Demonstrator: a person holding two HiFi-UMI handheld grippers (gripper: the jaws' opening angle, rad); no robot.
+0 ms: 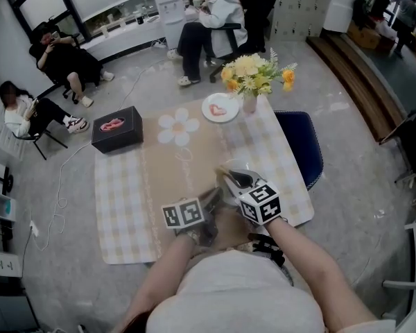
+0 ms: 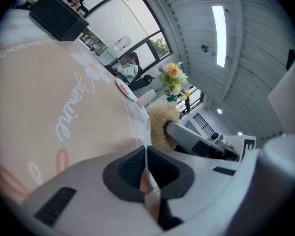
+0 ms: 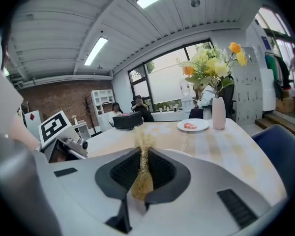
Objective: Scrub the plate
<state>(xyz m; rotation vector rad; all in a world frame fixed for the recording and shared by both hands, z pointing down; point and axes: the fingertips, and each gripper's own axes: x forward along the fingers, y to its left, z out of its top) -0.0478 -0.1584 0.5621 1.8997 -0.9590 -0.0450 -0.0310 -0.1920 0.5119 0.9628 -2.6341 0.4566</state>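
Both sets of fingers are clamped: left gripper (image 2: 147, 170) on the edge-on plate (image 2: 147, 137), right gripper (image 3: 143, 170) on a yellow scrubber (image 3: 141, 183).

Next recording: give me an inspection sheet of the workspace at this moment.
Surface: table, checked cloth with a beige runner.
Job's things: plate held edge-on; scrub pad beside it.
Clutter: black box, second plate, flower vase.
Grippers: left gripper shut on plate; right gripper shut on scrub pad.
Cables: white cable on the floor, left of the table.
Surroundings: seated people, blue chair.
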